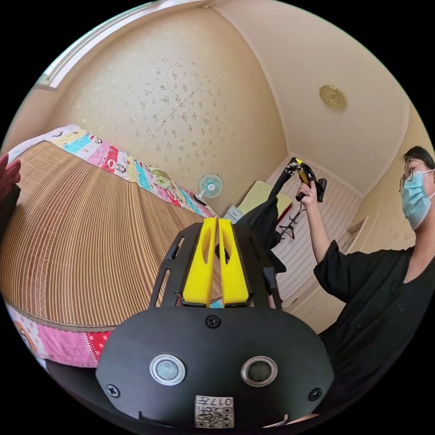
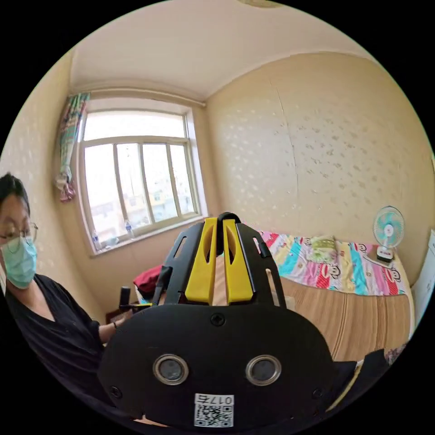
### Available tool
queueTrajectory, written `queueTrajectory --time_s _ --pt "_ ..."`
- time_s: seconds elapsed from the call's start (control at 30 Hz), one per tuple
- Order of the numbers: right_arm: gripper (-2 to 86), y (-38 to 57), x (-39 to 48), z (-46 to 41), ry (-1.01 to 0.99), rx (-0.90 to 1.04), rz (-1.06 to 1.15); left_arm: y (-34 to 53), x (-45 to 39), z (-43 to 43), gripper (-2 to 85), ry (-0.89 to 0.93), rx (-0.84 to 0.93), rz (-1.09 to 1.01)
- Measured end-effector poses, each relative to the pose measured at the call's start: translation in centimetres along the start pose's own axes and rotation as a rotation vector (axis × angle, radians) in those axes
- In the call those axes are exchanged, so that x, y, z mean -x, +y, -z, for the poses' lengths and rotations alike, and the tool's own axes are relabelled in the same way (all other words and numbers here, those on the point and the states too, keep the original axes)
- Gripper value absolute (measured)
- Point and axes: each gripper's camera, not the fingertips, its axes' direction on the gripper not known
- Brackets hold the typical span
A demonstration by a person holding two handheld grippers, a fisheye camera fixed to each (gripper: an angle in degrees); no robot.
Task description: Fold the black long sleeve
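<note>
— Where is the black long sleeve (image 1: 265,217)?
— It hangs above the bed (image 1: 81,235), stretched between both grippers.
— And the jaws?
— The left hand-held gripper (image 1: 217,224) and the right hand-held gripper (image 2: 222,223) are each clamped on its cloth.

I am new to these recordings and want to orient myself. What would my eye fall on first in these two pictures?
In the left gripper view, the left gripper points its closed yellow jaws over a bed with a striped bamboo mat. Beyond it, a person's raised hand lifts the right gripper, from which the black long sleeve hangs. In the right gripper view, a bright window stands out.
</note>
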Motion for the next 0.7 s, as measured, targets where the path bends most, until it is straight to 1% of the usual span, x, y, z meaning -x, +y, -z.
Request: queueTrajectory --time_s 0.07,0.13,0.2,0.27,0.3,0.33,0.37,0.4,0.47,0.5,0.53,0.57,0.6,0.63,0.67,0.7 --pt "2.2 -2.8 -0.3 0.4 -0.149 -0.13 -0.003 -0.8 0.3 0.8 -1.0 0.002 0.004 0.002" --pt "2.2 -3.5 -0.8 -0.2 -0.13 -0.134 -0.048 -1.0 0.7 1.3 -1.0 -0.003 0.006 0.008" --pt "2.2 -2.3 -1.2 -1.3 -0.076 -0.067 -0.031 -0.9 1.0 2.0 -1.0 -0.014 -0.01 0.012" --pt "2.2 2.4 -2.1 -3.7 -0.061 0.085 0.029 -0.4 1.7 2.6 -1.0 -0.04 -0.015 0.032" --pt "2.2 4.1 -2.6 -4.4 -0.064 0.132 0.026 -0.3 1.9 2.7 -1.0 -0.052 -0.01 0.04" --pt "2.2 7.9 -3.9 -5.7 -0.065 0.219 -0.009 -0.1 2.4 2.8 -1.0 -0.078 0.007 0.059" --pt "2.2 12.3 -5.5 -7.0 -0.053 0.311 -0.077 0.1 2.9 2.7 -1.0 -0.113 0.038 0.077" --pt "2.2 14.7 -6.5 -7.7 -0.043 0.361 -0.122 0.2 3.1 2.6 -0.9 -0.129 0.053 0.082" --pt "2.2 25.1 -10.5 -10.2 0.031 0.595 -0.35 0.5 3.6 2.2 -0.8 -0.178 0.095 0.093" --pt "2.2 27.7 -11.3 -10.6 0.045 0.645 -0.399 0.6 3.8 2.1 -0.7 -0.195 0.1 0.1" --pt "2.2 32.5 -12.6 -11.0 0.09 0.739 -0.486 0.7 3.9 1.7 -0.5 -0.227 0.111 0.107" --pt "2.2 36.9 -13.5 -11.0 0.179 0.835 -0.576 0.6 4.1 1.0 -0.1 -0.248 0.139 0.109" --pt "2.2 38.6 -13.8 -10.9 0.226 0.873 -0.609 0.5 4.1 0.4 0.2 -0.253 0.162 0.108" --pt "2.3 41.1 -13.7 -10.4 0.288 0.912 -0.655 0.2 4.4 -1.3 1.6 -0.257 0.226 0.106" --pt "2.3 42.5 -13.0 -9.5 0.31 0.896 -0.665 -0.3 4.7 -3.5 3.6 -0.268 0.31 0.106" --pt "2.3 42.8 -12.5 -9.0 0.319 0.876 -0.665 -0.5 4.8 -4.7 4.9 -0.283 0.353 0.104"
